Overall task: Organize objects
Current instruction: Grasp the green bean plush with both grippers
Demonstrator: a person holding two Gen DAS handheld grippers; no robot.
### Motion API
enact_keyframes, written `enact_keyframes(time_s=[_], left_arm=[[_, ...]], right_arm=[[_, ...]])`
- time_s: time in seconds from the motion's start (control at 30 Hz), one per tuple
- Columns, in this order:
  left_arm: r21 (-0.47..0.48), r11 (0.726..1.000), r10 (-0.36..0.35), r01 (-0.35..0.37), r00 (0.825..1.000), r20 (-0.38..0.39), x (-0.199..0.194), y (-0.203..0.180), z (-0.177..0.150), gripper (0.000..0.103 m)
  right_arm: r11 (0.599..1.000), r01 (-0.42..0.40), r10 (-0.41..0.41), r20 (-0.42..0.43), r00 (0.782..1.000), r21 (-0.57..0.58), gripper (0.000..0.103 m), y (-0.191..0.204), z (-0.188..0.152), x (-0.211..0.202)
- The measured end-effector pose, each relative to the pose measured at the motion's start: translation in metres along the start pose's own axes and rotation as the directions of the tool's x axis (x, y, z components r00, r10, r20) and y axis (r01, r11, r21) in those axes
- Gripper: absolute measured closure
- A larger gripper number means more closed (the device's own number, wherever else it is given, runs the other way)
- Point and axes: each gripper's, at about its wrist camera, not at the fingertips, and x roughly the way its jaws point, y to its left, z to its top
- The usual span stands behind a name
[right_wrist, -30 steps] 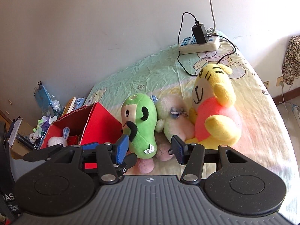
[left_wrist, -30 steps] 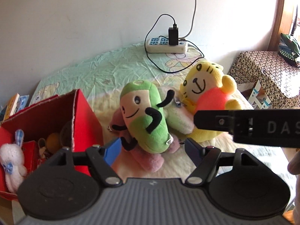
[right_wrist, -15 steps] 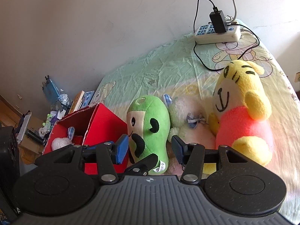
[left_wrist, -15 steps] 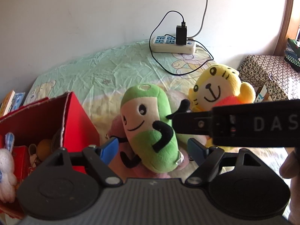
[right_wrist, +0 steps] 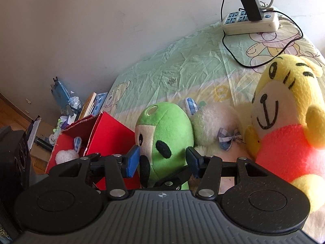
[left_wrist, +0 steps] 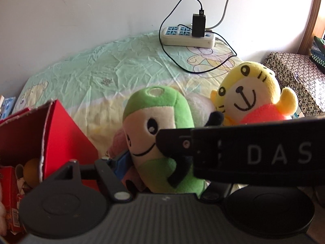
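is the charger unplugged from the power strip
No, the black charger sits plugged into the white power strip at the far edge of the bed, with its cable looping across the sheet.

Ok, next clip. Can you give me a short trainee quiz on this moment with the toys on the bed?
1. Which toy stands between the fingers of the right gripper? A: the yellow plush. B: the green plush. C: the small bunny.
2. True or false: the red box has nothing in it.
3. What is plugged into the power strip by the wall?

Key:
1. B.
2. False: a white bunny lies inside.
3. A black charger.
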Motion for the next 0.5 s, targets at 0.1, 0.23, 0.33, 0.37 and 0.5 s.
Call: enact_keyframes(time_s=[0.1, 0.23, 0.33, 0.37, 0.5], left_arm=[[0.001, 1.0, -0.008, 0.008, 1.0, -0.002, 0.002, 0.001, 0.001, 0.033], [0.006, 1.0, -0.01, 0.01, 1.0, 0.001, 0.001, 0.0, 0.002, 0.034], [-0.002, 1.0, -0.014, 0.014, 1.0, 0.002, -0.001, 0.002, 0.001, 0.035], [-0.004, 1.0, -0.016, 0.016, 1.0, 0.004, -0.002, 0.002, 0.002, 0.035], [-0.006, 1.0, -0.02, 0.02, 1.0, 0.017, -0.01, 0.002, 0.0, 0.036]], right_arm=[[1.0, 0.001, -0.001, -0.011, 1.0, 0.0, 0.051, 0.001, -0.001, 0.004], [1.0, 0.0, 0.0, -0.007, 1.0, -0.008, 0.053, 0.002, -0.001, 0.002], [1.0, 0.003, -0.003, -0.005, 1.0, -0.022, 0.055, 0.005, -0.001, 0.0], [1.0, 0.003, -0.003, -0.002, 1.0, -0.028, 0.055, 0.007, -0.002, -0.002], [0.999, 0.004, -0.003, 0.01, 1.0, -0.043, 0.055, 0.012, -0.004, -0.008]])
